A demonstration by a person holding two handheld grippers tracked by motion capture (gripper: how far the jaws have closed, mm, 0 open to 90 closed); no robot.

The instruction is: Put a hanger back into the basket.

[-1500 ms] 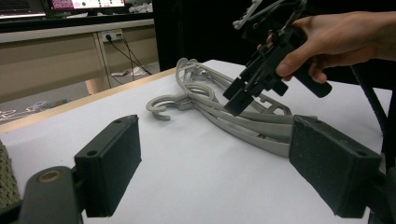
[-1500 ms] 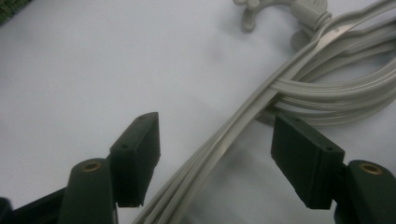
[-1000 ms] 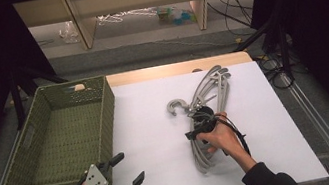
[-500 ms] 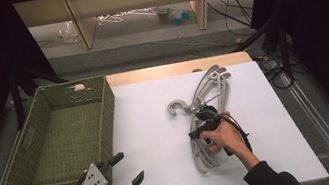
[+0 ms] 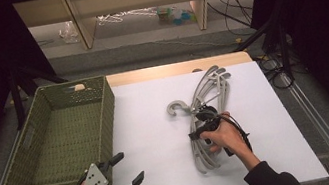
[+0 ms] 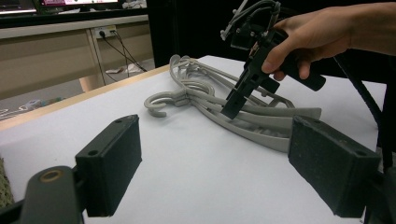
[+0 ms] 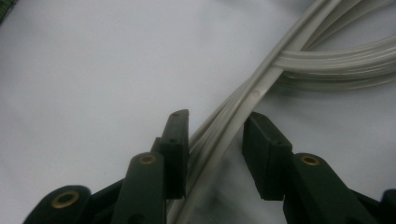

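Grey plastic hangers (image 5: pixel 208 110) lie in a loose bundle on the white counter (image 5: pixel 155 139), right of a green woven basket (image 5: pixel 104 107) and well apart from it. The right tool (image 5: pixel 198 130) is down on the bundle's lower arms, and its jaws have just been closing: in the right gripper view a hanger arm (image 7: pixel 243 109) runs between the two black pads, the left pad against it, a thin gap left at the right one, so the grip looks nearly but not fully made. That suggests a pick-up is about to begin. Against the picture a second ago, the right hand (image 5: pixel 225 135) sits in much the same spot and the hangers have not shifted. The left tool (image 5: pixel 124 172) waits near the counter's front edge, jaws wide apart and empty.
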